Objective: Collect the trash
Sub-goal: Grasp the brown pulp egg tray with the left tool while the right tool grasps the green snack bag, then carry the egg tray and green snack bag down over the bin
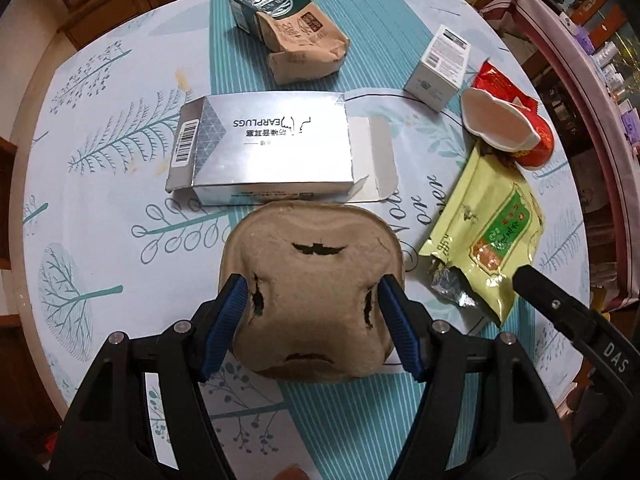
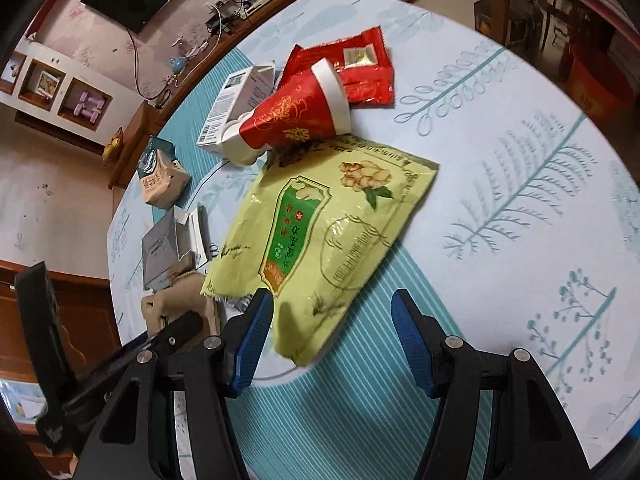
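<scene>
A brown moulded-pulp cup tray (image 1: 312, 280) lies upside down on the table, cracked at its notches. My left gripper (image 1: 311, 284) points down over it, open, with one blue pad at each side notch of the tray. Whether the pads touch it I cannot tell. A yellow-green foil bag (image 2: 328, 216) lies flat to the right. My right gripper (image 2: 332, 308) stands open over the bag's near corner, which lies between the fingers without being pinched. The bag (image 1: 488, 228) and a right finger (image 1: 560, 308) also show in the left wrist view.
On the tree-patterned tablecloth (image 1: 100, 160) lie a silver earplugs box (image 1: 264, 148), a crushed green-and-brown carton (image 1: 288, 32), a small white box (image 1: 438, 66), a tipped red paper cup (image 2: 304, 112) and a red wrapper (image 2: 360, 68). The round table's edge curves at the right (image 2: 624, 184).
</scene>
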Demonstrator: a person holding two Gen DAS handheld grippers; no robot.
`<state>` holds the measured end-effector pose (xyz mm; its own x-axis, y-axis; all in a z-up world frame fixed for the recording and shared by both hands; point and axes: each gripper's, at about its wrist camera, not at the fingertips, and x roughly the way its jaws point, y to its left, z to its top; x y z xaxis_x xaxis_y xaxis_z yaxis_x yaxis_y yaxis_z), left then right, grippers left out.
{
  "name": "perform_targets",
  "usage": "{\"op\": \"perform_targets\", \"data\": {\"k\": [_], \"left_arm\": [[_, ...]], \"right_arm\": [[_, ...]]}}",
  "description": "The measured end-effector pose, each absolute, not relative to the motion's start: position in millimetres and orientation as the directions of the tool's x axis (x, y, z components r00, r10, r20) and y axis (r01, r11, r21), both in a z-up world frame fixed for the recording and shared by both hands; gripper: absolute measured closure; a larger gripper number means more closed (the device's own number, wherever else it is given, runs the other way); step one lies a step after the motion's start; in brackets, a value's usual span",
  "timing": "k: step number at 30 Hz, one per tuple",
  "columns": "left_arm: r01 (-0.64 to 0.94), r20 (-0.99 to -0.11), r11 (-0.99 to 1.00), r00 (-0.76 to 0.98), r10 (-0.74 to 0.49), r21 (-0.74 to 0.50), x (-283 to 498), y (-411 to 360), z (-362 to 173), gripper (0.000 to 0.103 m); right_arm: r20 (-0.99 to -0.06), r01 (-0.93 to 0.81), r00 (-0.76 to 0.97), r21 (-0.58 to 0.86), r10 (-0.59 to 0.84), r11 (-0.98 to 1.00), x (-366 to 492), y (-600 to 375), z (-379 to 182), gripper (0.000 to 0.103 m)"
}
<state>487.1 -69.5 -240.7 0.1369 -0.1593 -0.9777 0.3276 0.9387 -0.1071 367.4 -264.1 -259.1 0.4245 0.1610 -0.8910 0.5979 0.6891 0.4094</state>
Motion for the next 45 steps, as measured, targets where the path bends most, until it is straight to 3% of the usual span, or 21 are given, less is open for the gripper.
{"op": "perform_targets", "data": {"k": [5, 6, 7, 10, 16, 28, 45], "left_arm": [[0.301, -0.976, 0.948, 0.156, -0.152, -0.100, 487.8, -66.2, -241.2, 0.038], [0.300, -0.975, 0.949, 0.162, -0.149, -0.096, 486.9, -66.7, -241.0, 0.038], [0.303, -0.974, 0.948, 0.167, -0.152, -0.096, 486.1, -65.4, -240.7, 0.038], [0.308, -0.972, 0.946, 0.172, -0.162, -0.103, 483.6, -63.4, -239.4, 0.039], [0.336, -0.960, 0.939, 0.228, -0.160, -0.077, 469.8, -60.2, -225.3, 0.040], [0.349, -0.935, 0.935, 0.310, -0.173, -0.057, 402.3, -46.5, -167.1, 0.040], [0.142, -0.874, 0.986, 0.463, -0.147, -0.090, 150.6, -47.1, -74.2, 0.040]], "right_arm": [[-0.897, 0.606, 0.415, 0.396, 0.150, 0.690, 381.8, -254.7, -267.3, 0.050], [-0.901, 0.609, 0.407, 0.390, 0.150, 0.691, 383.6, -252.7, -268.5, 0.056], [-0.907, 0.613, 0.400, 0.371, 0.131, 0.697, 385.5, -251.0, -267.1, 0.070], [-0.903, 0.608, 0.401, 0.390, 0.157, 0.691, 388.4, -248.1, -270.0, 0.085], [-0.880, 0.593, 0.446, 0.427, 0.163, 0.682, 377.6, -246.9, -262.5, 0.099], [-0.845, 0.477, 0.502, 0.450, 0.186, 0.755, 309.7, -243.7, -214.1, 0.100], [-0.788, 0.080, 0.528, 0.418, 0.317, 0.905, 84.6, -255.6, -132.9, 0.100]]}}
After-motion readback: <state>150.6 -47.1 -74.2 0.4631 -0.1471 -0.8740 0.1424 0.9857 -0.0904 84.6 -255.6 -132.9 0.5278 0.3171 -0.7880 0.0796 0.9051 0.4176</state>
